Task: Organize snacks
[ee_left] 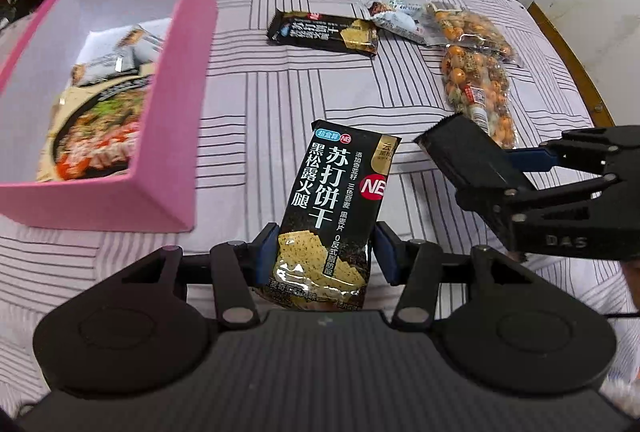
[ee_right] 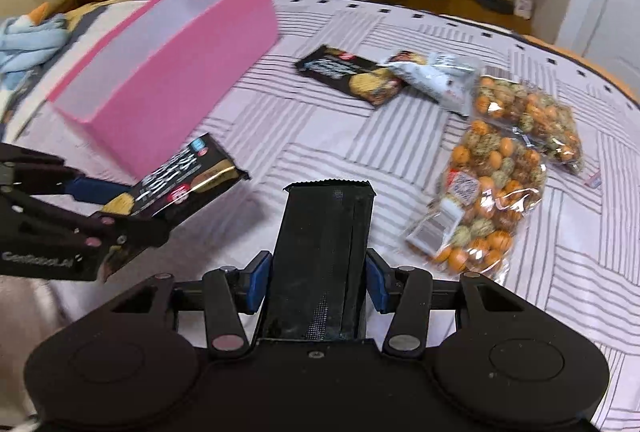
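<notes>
Both grippers, left gripper (ee_left: 326,246) and right gripper (ee_right: 318,280), each clamp a black foil cracker packet (ee_left: 334,200), next needing the open pink cardboard box (ee_left: 172,136).

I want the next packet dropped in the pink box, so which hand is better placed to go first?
Left, probably. The left gripper holds its black cracker packet right beside the pink box. The right gripper, holding the other black packet, sits farther from the box and would have to cross the left.

A striped bedsheet (ee_right: 320,136) covers the surface, with what looks like a light-blue plush toy (ee_right: 28,40) beyond it.
</notes>
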